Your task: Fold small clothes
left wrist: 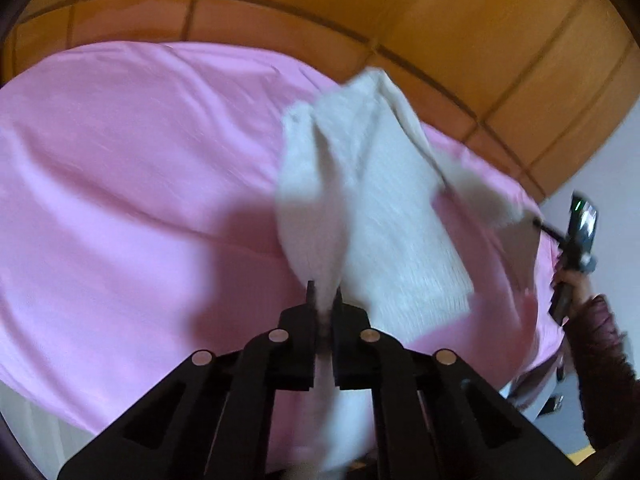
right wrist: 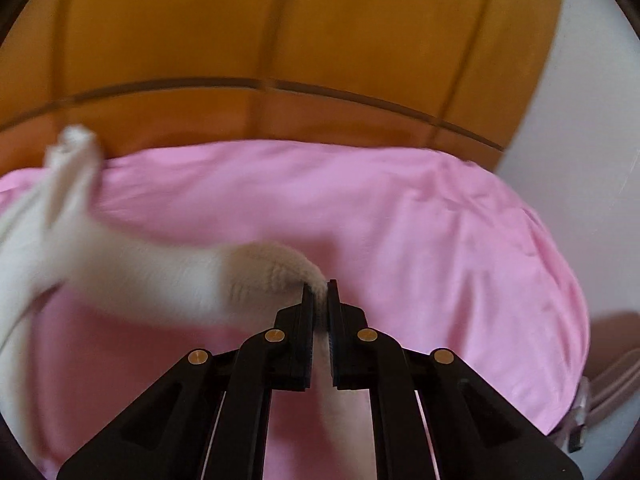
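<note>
The left gripper and right gripper each had jaws pinched shut on the white knitted top. It looked soft, light and floppy, best held by its edges. It hung stretched between them above the pink bed sheet.

The white knit garment is smeared by motion blur in both wrist views, so its type and edges cannot be told. Its lower part runs off the bottom edge behind the left gripper. In the right wrist view it leaves the left edge. The pink sheet hides the bed beneath entirely.
</note>
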